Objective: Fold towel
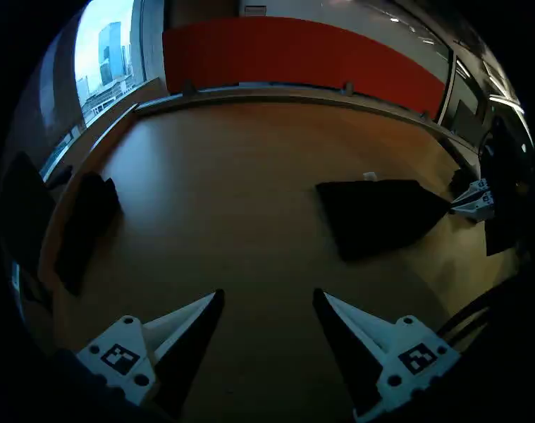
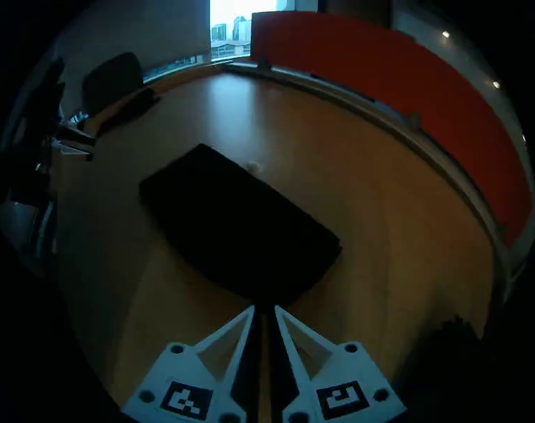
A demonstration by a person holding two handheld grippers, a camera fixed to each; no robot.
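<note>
A: Towel (image 2: 232,225) could slip. The right tool (image 2: 265,314), fingers nearly together, seems to pinch only its near edge, so a quick lift may drop it.
B: And the left tool (image 1: 267,296)?
A: Wide open, empty, well apart from it. The cloth lies in the middle of the counter (image 1: 218,183), away from the far edge.

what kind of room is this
Probably an office meeting room high up in a city: a long wooden table with a dark towel on it, a red divider panel along its far edge, an office chair, and a window onto tall towers.
</note>
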